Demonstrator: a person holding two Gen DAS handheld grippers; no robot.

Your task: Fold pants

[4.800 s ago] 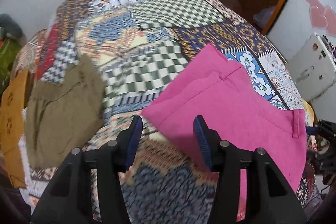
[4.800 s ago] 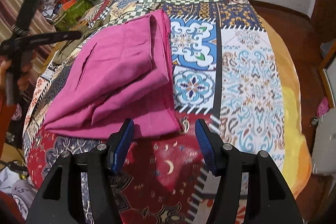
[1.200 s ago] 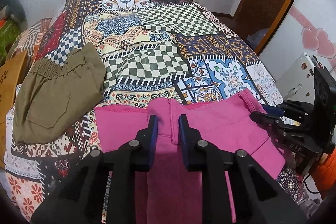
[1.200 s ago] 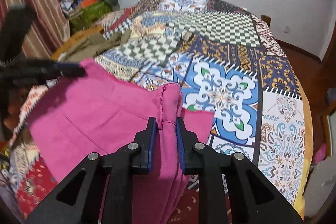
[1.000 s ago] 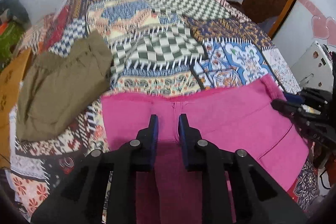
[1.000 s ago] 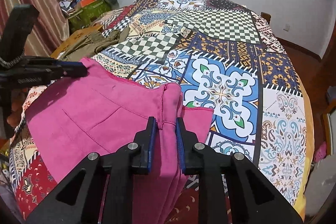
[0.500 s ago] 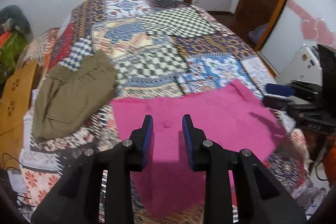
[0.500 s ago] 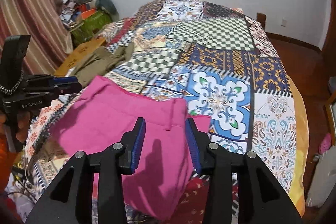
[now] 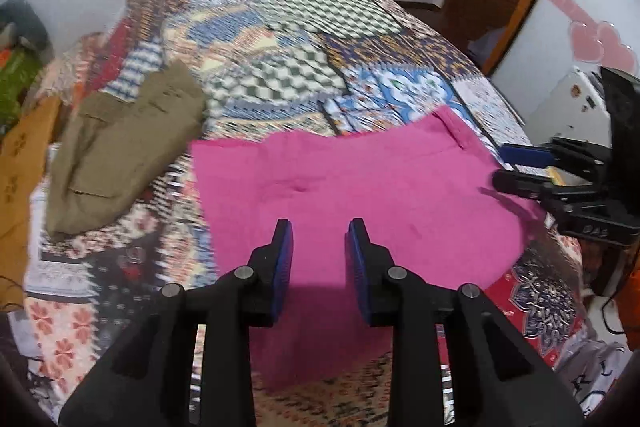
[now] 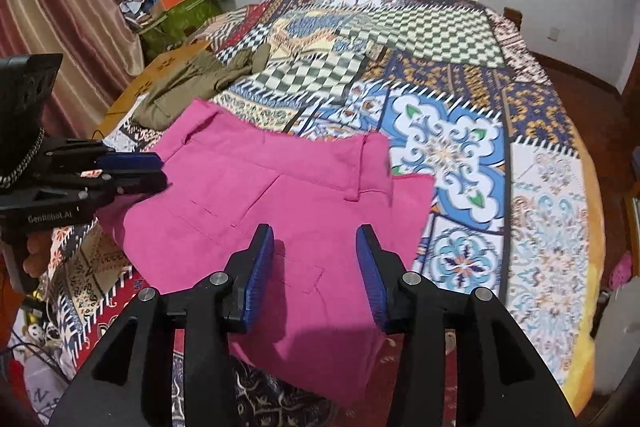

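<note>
Pink pants (image 9: 360, 187) lie flat on patchwork bedspread (image 9: 280, 39), just below and ahead of both grippers. Left gripper (image 9: 319, 239) parted a little, empty. Right gripper (image 10: 315, 247) jaws opening, nothing between. Olive pants (image 9: 120, 147) ahead-left of left gripper.

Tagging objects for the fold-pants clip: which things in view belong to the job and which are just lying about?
Job:
pink pants, spread flat on the bed
left gripper, open, nothing held
right gripper, jaws opening, nothing between them

Lying about:
olive pants
patchwork bedspread
cardboard box
</note>
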